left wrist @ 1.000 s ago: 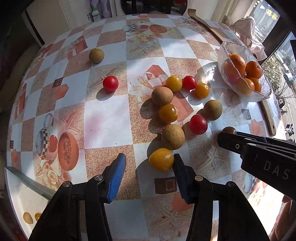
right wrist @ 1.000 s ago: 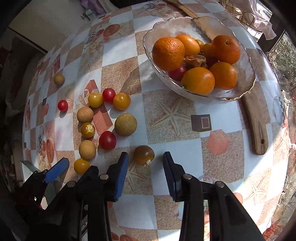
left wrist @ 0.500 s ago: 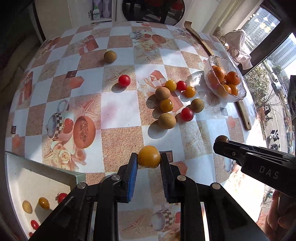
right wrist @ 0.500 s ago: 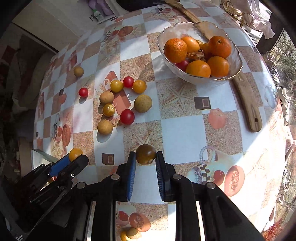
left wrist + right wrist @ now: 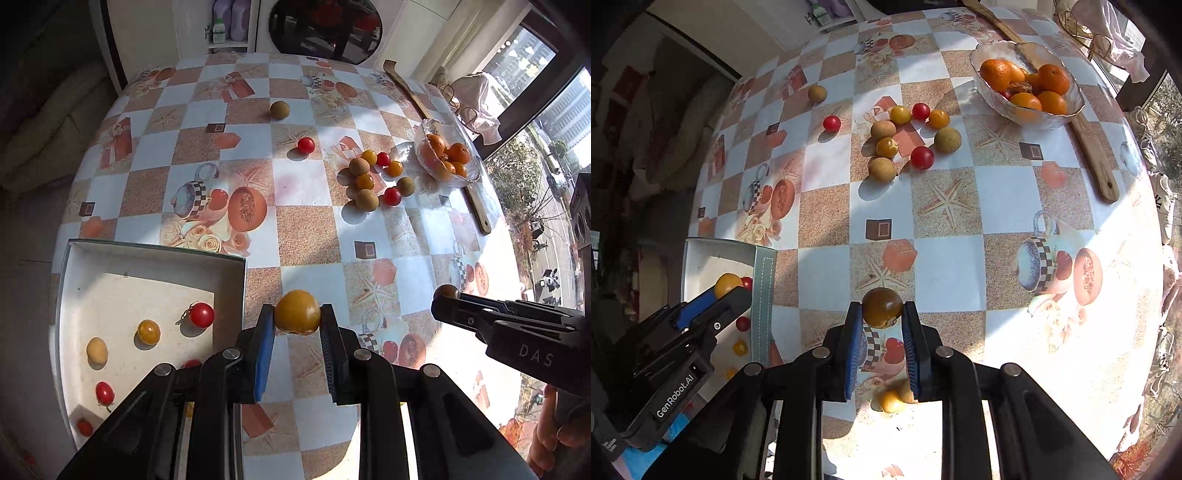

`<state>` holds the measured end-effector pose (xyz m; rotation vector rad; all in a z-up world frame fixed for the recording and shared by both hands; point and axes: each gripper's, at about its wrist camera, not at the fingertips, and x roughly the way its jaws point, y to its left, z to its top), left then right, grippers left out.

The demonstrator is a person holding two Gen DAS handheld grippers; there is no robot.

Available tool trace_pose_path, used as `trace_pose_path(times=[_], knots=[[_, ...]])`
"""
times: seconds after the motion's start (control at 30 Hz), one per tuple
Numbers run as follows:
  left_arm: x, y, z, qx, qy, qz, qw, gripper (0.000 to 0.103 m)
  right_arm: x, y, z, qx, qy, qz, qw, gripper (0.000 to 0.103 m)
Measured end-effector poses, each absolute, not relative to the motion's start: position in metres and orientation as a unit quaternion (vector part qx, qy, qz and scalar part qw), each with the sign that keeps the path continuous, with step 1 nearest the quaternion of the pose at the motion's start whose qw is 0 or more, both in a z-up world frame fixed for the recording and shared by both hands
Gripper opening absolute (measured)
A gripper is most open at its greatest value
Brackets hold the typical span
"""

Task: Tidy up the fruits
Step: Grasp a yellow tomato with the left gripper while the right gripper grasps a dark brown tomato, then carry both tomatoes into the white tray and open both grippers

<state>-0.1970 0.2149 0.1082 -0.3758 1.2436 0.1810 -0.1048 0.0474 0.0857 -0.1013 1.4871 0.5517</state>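
Note:
My left gripper [image 5: 297, 325] is shut on a yellow tomato [image 5: 297, 312] and holds it above the table, just right of a white tray [image 5: 155, 254] that holds several small tomatoes. My right gripper [image 5: 881, 317] is shut on a dark brown-green tomato [image 5: 882, 307], lifted over the near part of the table. The right gripper also shows in the left wrist view [image 5: 447, 295]; the left gripper shows in the right wrist view [image 5: 727, 288] by the tray [image 5: 762, 280]. A cluster of red, yellow and tan fruits [image 5: 373, 177] lies mid-table.
A glass bowl of oranges [image 5: 445, 157] stands at the far right beside a long wooden back scratcher [image 5: 476, 206]. A lone red tomato [image 5: 306, 144] and a tan fruit [image 5: 279, 110] lie farther back. Two small fruits [image 5: 892, 400] lie below the right gripper.
Both grippers closed on their tomatoes, lifted them and pulled back toward the near edge. The white tray has come fully into view beside the left gripper.

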Motion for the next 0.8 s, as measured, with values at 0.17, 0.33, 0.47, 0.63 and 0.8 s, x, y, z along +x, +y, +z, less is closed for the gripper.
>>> trace_pose_path(times=[0.17,0.33,0.47,0.63,0.8], knots=[[-0.224,0.233,0.112,-0.187,0.575,0.101,0.790,0.026,-0.125,0.063,0.094,-0.061,0.666,0.260,0.696,0.024],[-0.253,0.253,0.114,-0.201,0.571,0.123,0.786,0.026,-0.141,0.085,0.101,-0.077,0.664,0.279,0.690,0.024],[-0.282,0.270,0.111,-0.205,0.573,0.147,0.780,0.026,-0.156,0.109,0.104,-0.090,0.663,0.299,0.680,0.024],[-0.321,0.287,0.099,-0.207,0.583,0.178,0.765,0.026,-0.179,0.143,0.097,-0.111,0.668,0.327,0.659,0.024],[-0.358,0.304,0.078,-0.219,0.598,0.214,0.741,0.026,-0.205,0.181,0.075,-0.139,0.680,0.351,0.629,0.024]])
